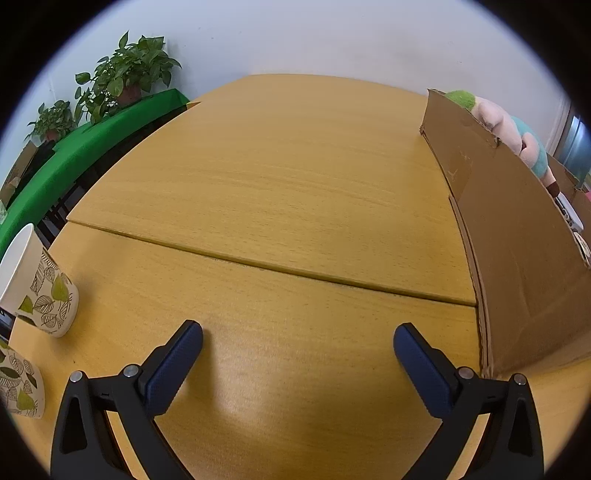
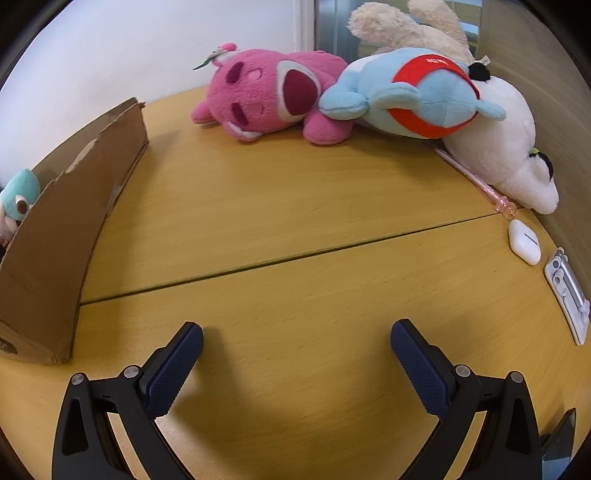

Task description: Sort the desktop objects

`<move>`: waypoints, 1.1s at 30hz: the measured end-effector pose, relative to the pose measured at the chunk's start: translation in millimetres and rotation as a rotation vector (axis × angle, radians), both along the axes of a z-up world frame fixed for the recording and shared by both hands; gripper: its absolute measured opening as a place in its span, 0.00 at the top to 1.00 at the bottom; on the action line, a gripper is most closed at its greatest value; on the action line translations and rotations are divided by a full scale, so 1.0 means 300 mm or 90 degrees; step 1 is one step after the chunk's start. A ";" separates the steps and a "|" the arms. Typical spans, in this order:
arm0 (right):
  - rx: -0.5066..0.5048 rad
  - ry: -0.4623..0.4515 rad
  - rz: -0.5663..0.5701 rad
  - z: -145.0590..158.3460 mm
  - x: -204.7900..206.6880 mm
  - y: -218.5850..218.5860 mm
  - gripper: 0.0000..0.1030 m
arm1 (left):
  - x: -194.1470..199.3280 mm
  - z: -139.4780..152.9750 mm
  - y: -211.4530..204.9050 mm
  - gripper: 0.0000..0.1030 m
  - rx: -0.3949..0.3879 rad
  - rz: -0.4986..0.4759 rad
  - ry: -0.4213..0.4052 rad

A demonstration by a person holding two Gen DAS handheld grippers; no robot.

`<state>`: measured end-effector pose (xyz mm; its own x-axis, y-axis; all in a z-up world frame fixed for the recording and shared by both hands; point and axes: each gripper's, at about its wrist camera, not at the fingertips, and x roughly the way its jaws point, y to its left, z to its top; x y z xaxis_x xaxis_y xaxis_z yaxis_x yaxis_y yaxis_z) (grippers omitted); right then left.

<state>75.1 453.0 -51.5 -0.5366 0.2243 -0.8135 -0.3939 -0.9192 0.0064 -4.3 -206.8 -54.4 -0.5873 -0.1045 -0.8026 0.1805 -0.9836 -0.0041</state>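
My left gripper hangs open over bare wooden table, nothing between its blue pads. A cardboard box stands to its right, with a pink and teal plush toy showing over the wall. Two leaf-patterned paper cups sit at the left edge. My right gripper is open too and holds nothing. Beyond it lie a pink plush bear, a light blue and red plush, a white plush and a cream plush. The box wall rises to its left.
A white earbud case, a pink pen and a silver and white clip-like tool lie at the table's right edge. Potted plants on a green surface stand beyond the table at the left.
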 end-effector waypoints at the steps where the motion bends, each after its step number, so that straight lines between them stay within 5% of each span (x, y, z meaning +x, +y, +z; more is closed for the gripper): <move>1: 0.000 0.000 -0.001 0.001 -0.003 0.007 0.00 | -0.001 0.001 0.000 0.00 0.001 0.001 0.000; 33: 0.000 0.000 0.008 0.002 -0.004 0.016 0.00 | -0.011 0.007 -0.017 0.00 0.002 0.002 -0.003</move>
